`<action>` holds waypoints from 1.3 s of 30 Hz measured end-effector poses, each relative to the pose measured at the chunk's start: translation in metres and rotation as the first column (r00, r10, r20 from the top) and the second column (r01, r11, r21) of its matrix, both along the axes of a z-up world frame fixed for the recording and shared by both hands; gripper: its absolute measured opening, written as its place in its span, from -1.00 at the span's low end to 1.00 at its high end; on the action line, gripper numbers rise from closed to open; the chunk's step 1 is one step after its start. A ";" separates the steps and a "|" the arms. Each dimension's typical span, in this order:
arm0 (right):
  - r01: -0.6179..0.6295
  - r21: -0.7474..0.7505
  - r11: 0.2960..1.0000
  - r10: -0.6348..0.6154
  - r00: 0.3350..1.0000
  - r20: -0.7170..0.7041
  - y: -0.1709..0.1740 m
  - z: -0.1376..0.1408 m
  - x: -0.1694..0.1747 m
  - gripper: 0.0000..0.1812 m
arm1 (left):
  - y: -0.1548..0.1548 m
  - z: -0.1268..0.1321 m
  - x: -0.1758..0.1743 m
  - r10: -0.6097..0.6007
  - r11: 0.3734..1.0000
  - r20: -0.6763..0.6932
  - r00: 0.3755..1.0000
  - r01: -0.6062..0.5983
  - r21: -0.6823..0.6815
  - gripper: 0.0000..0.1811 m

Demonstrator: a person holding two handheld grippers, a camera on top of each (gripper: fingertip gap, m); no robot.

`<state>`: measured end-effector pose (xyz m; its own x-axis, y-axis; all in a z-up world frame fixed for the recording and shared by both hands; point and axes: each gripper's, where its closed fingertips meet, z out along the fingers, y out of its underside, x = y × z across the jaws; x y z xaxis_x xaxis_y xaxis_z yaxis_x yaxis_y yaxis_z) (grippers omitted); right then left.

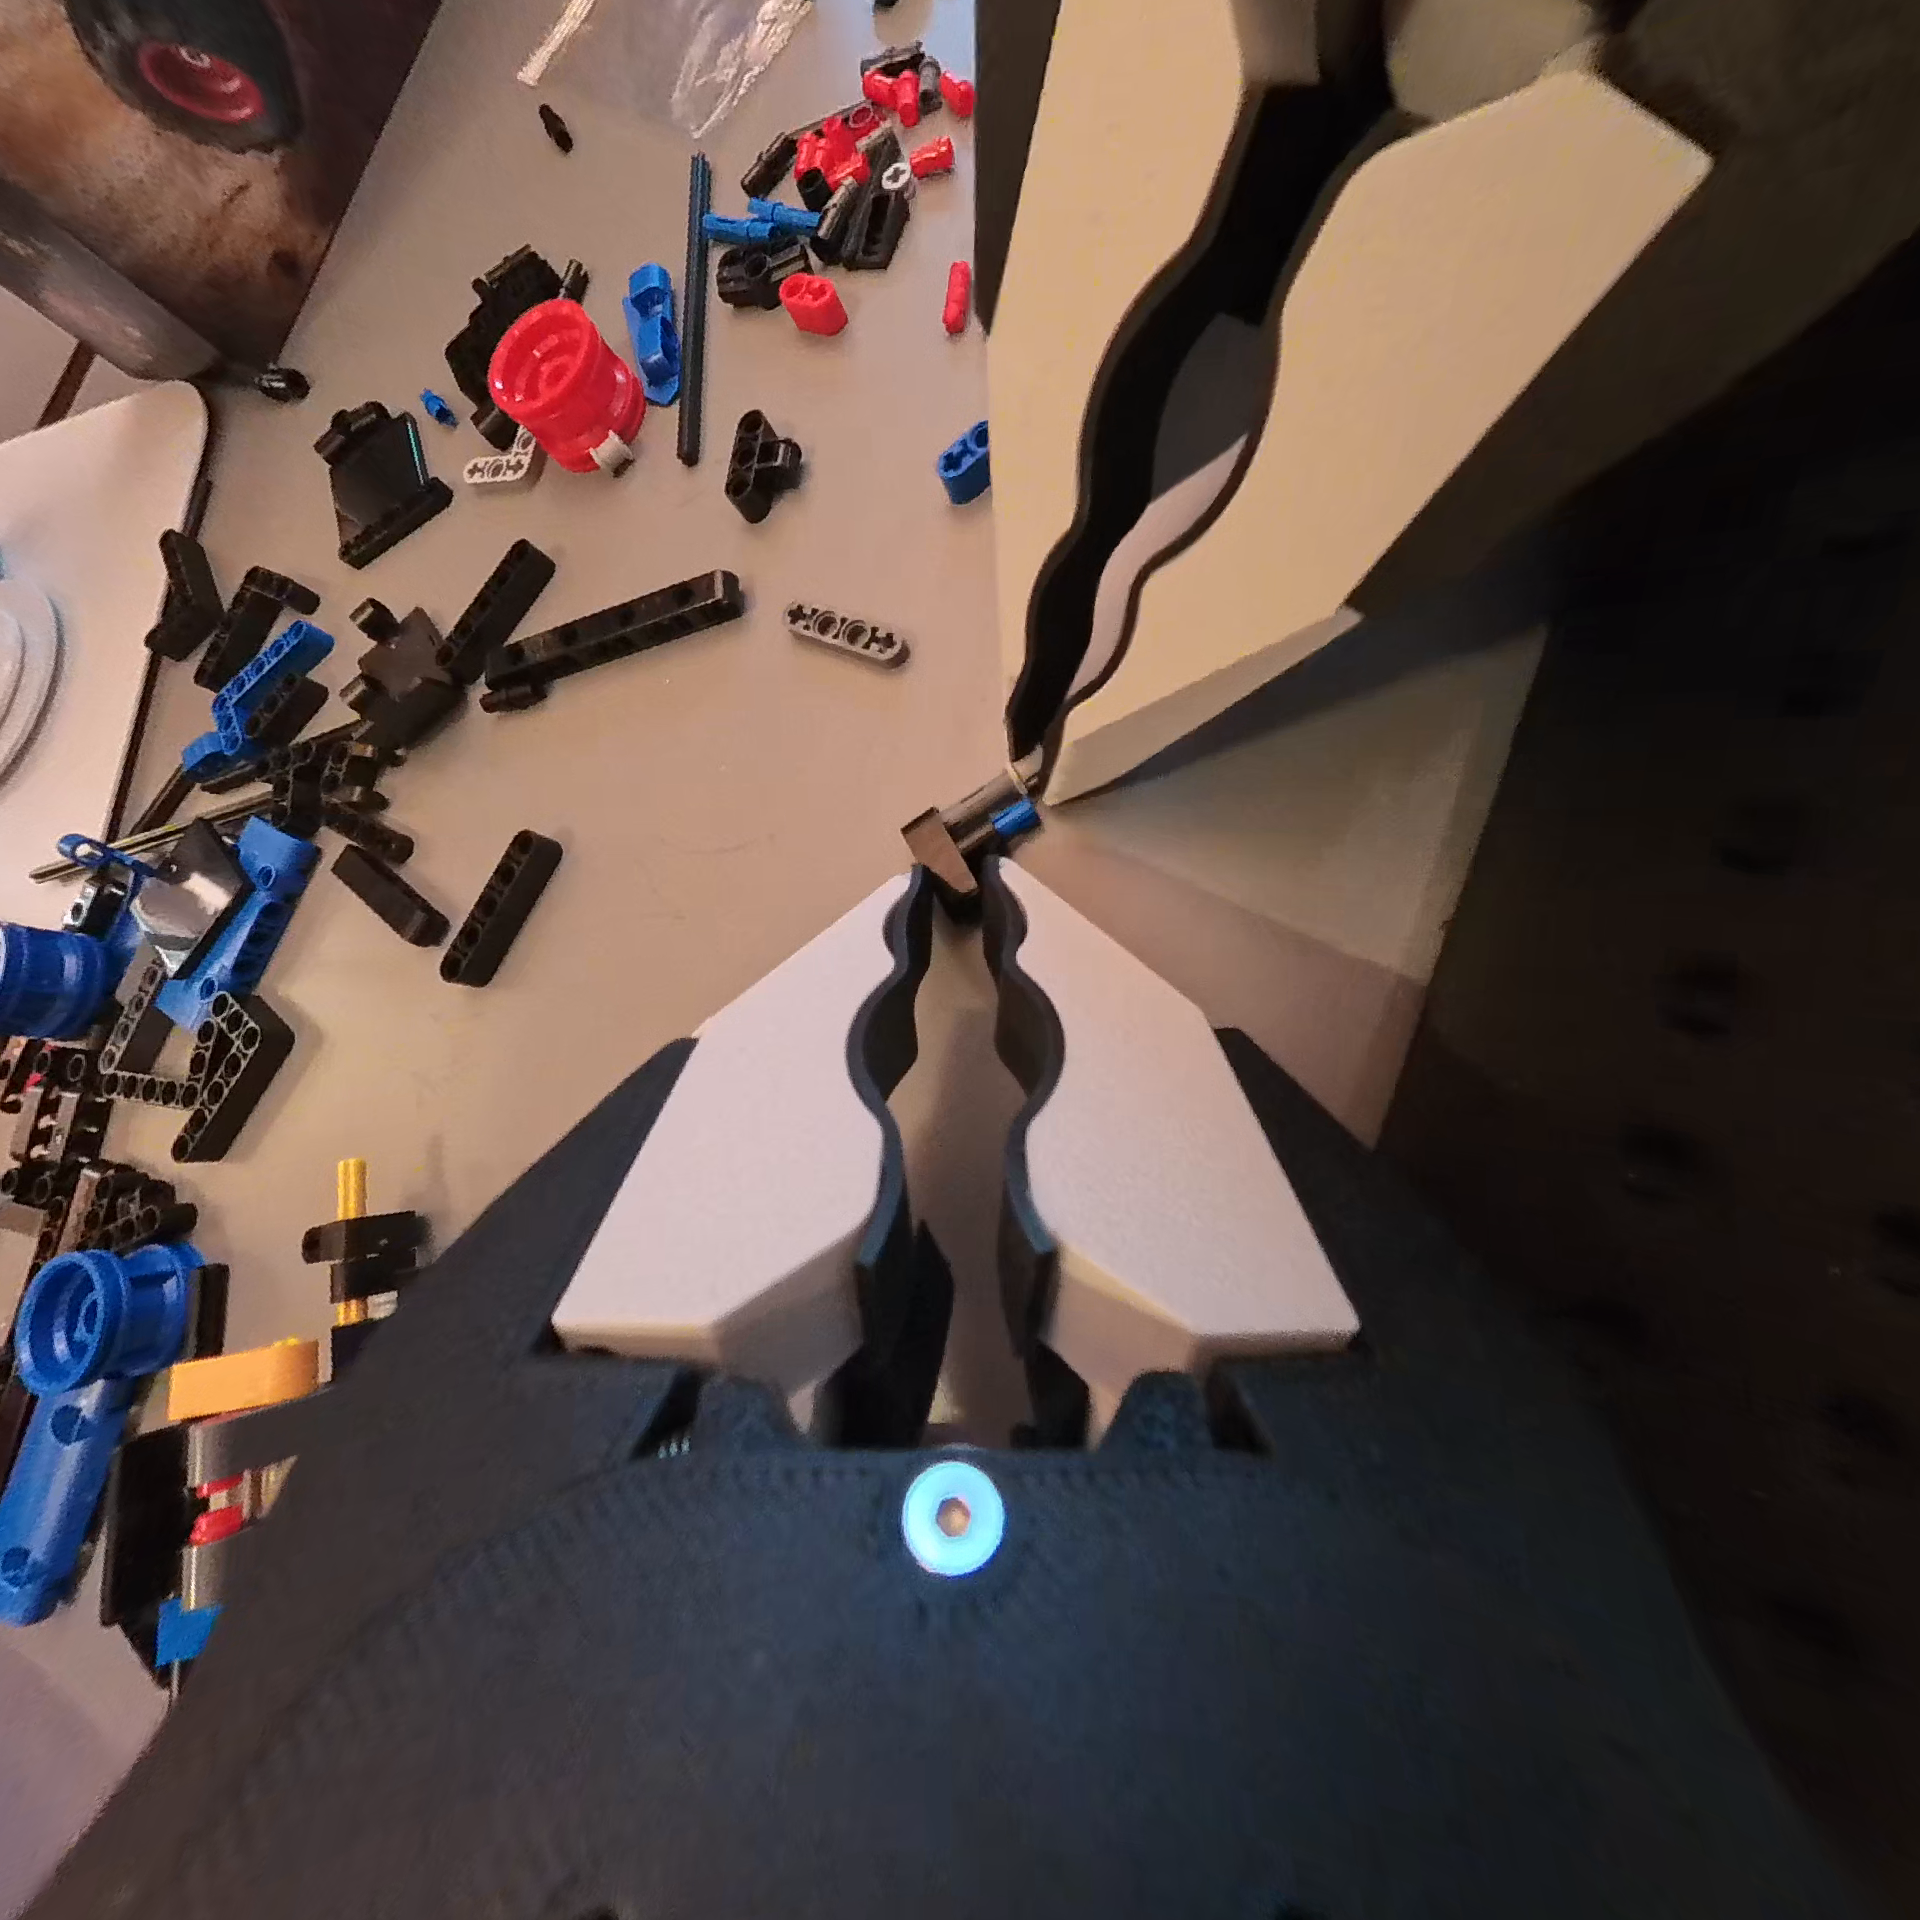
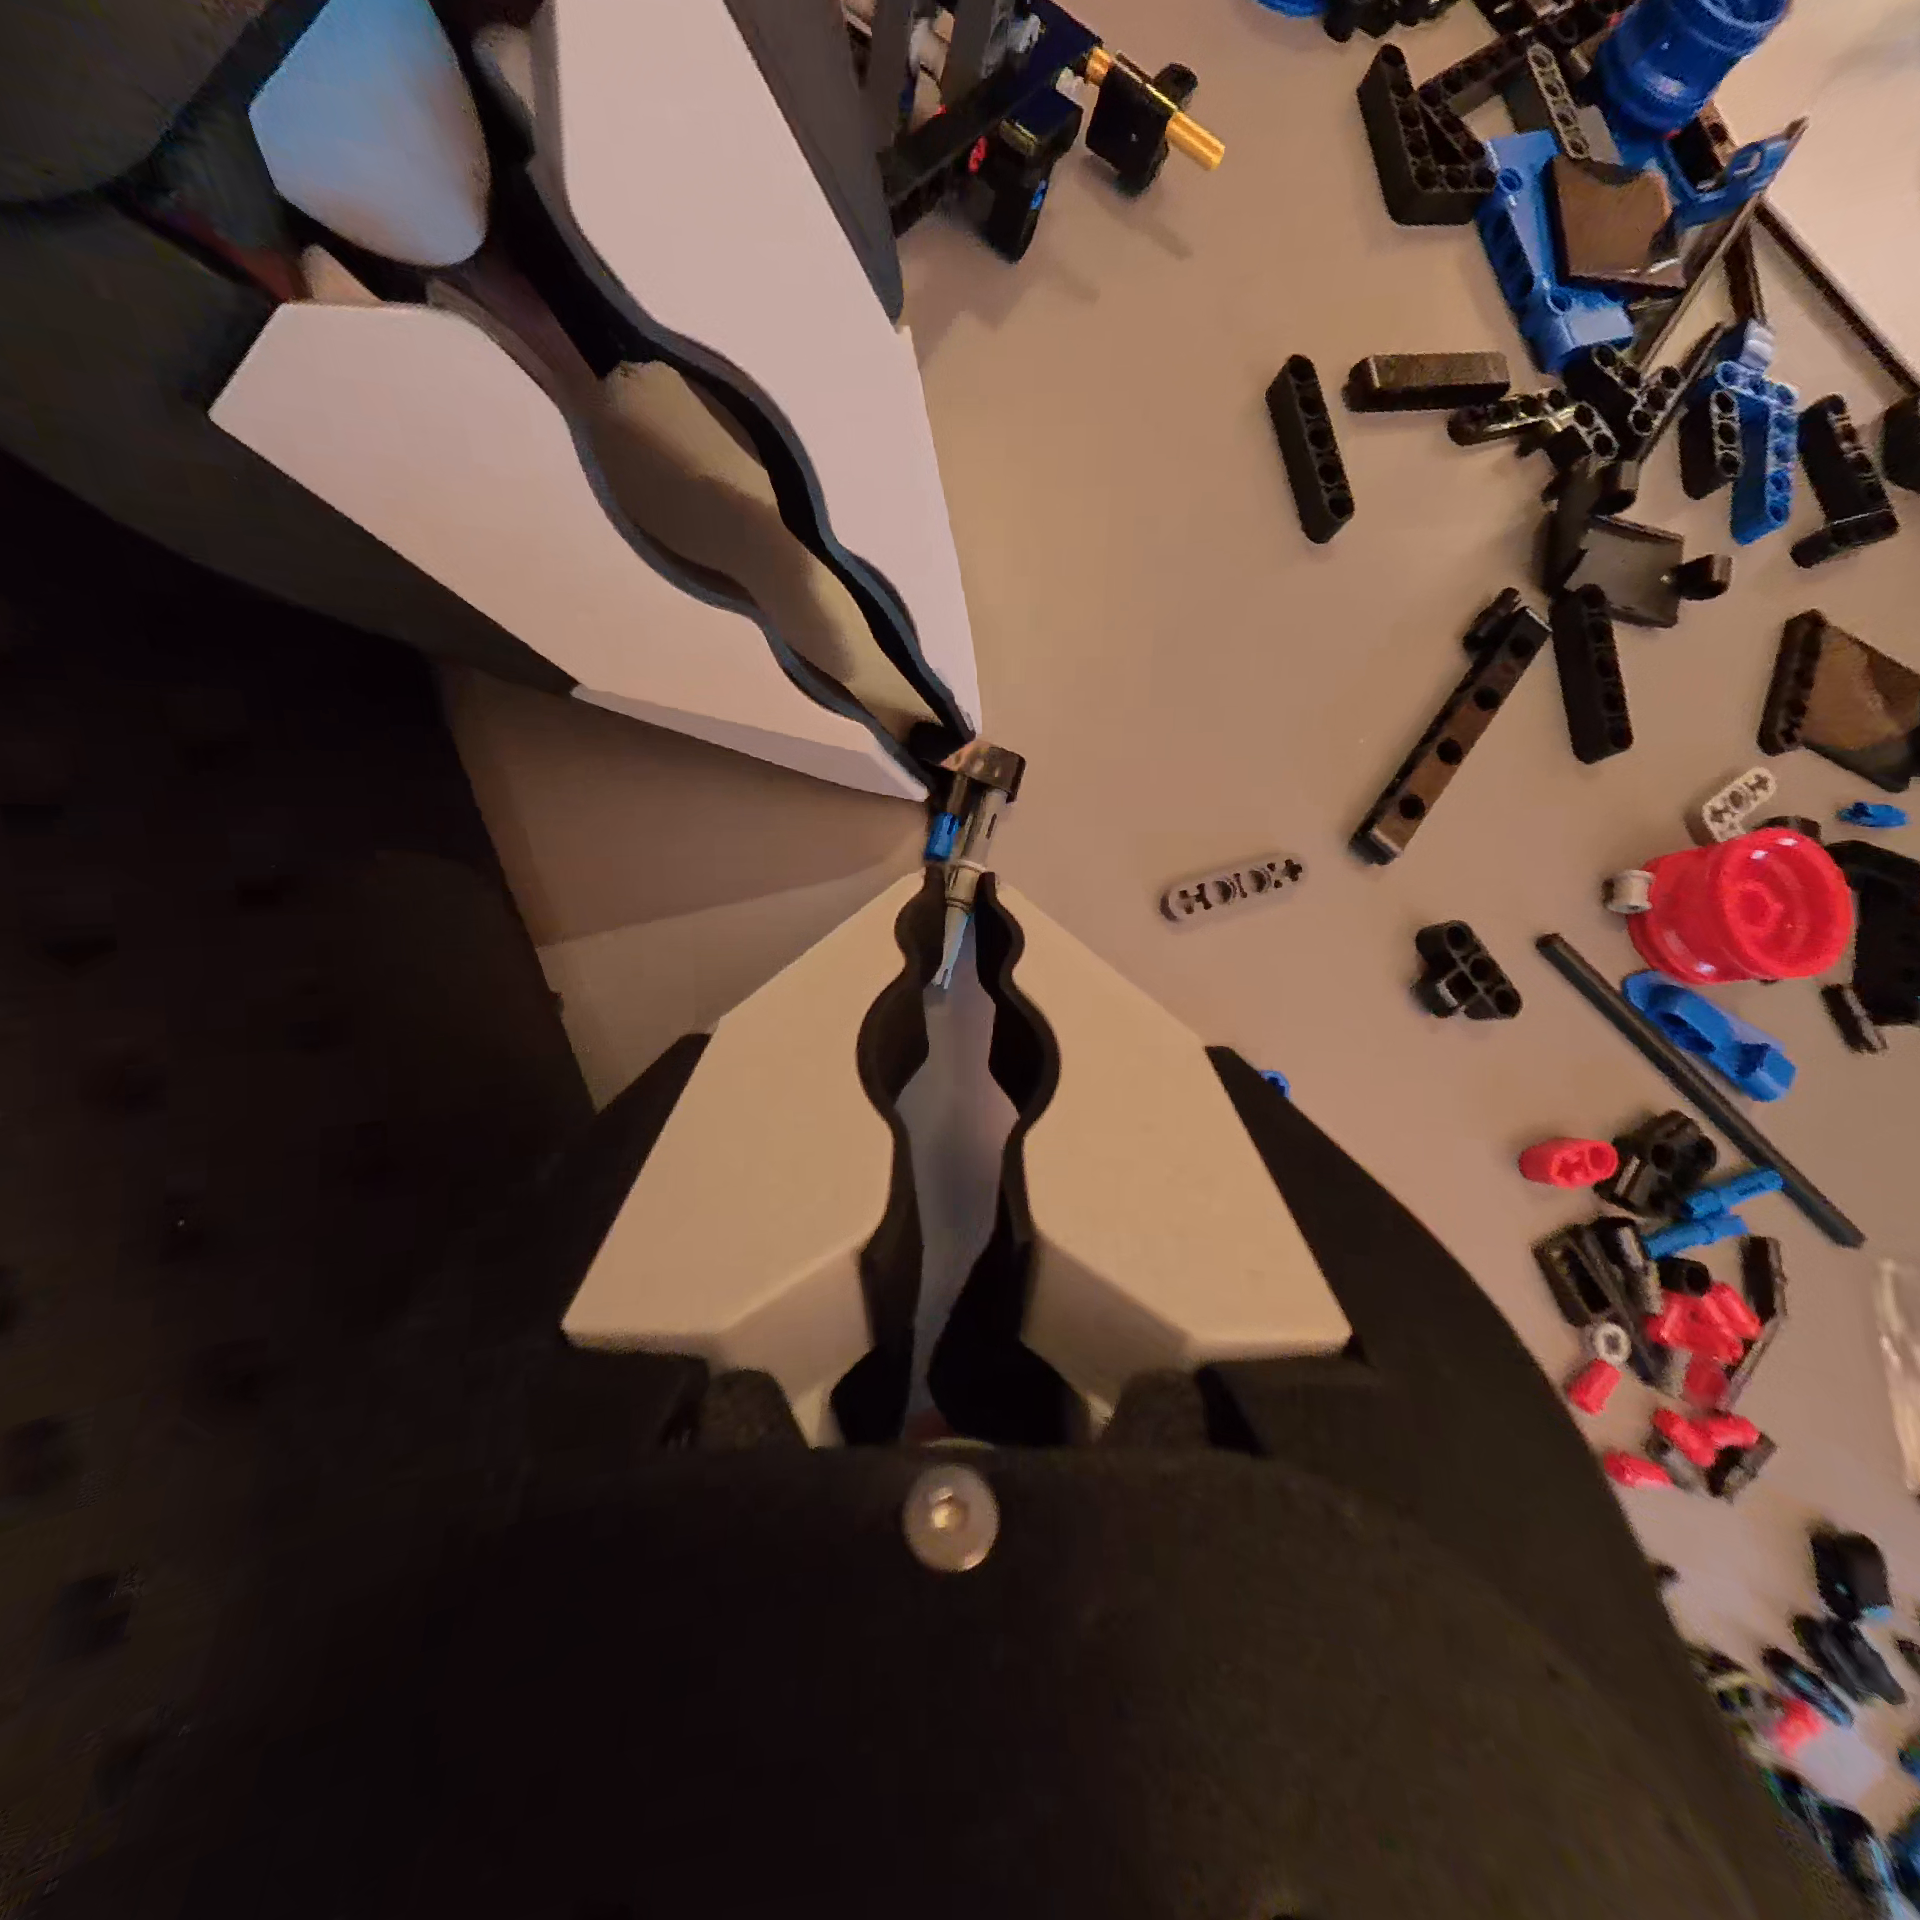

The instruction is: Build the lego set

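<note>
Holding one small sub-assembly from both ends, the two grippers meet tip to tip above the table (image 1: 727, 748). The left gripper (image 1: 951, 894) has its jaws nearly closed on a black connector (image 1: 940, 847). The right gripper (image 2: 951, 899) has its jaws nearly closed on a grey pin (image 2: 954, 920), whose free end lies back in the gap between the fingers. A blue pin (image 2: 943, 831) sits at the joint between connector and grey pin. This opposed grip probably lets one side brace the connector while the other presses the pin home along a shared axis; whether the pin is fully seated cannot be told.

Loose parts cover the grey table. In the left wrist view a red wheel hub (image 1: 566, 384) lies toward the far edge, a long black beam (image 1: 623, 634) near the middle, and a partly built blue and black assembly (image 1: 114, 1247) at the left edge. A printed box (image 1: 177, 156) occupies the far left corner. Little of the room shows.
</note>
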<state>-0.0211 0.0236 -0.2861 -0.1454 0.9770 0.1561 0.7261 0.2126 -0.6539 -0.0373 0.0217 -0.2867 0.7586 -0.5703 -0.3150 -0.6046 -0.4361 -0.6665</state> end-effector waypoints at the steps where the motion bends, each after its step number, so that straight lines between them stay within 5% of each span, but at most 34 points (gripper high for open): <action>1: -0.015 -0.007 1.000 0.015 1.000 -0.005 0.000 0.000 0.000 -0.97 | 0.000 0.000 0.000 0.001 1.000 0.001 1.000 -0.001 0.000 -0.93; 19: -0.280 0.033 0.960 0.280 0.960 -0.003 0.001 0.000 0.001 -0.97 | 0.000 0.000 -0.001 -0.055 0.998 0.061 0.997 0.057 -0.023 -0.93; 34: -0.377 0.080 0.923 0.372 0.926 0.066 0.003 -0.001 0.000 -0.97 | 0.000 0.001 -0.002 -0.055 0.998 0.066 0.996 0.056 -0.019 -0.93; 39: -0.326 0.130 0.936 0.322 0.945 0.053 0.012 0.001 -0.003 -0.96 | 0.001 0.001 -0.002 -0.052 0.998 0.070 0.996 0.053 -0.018 -0.93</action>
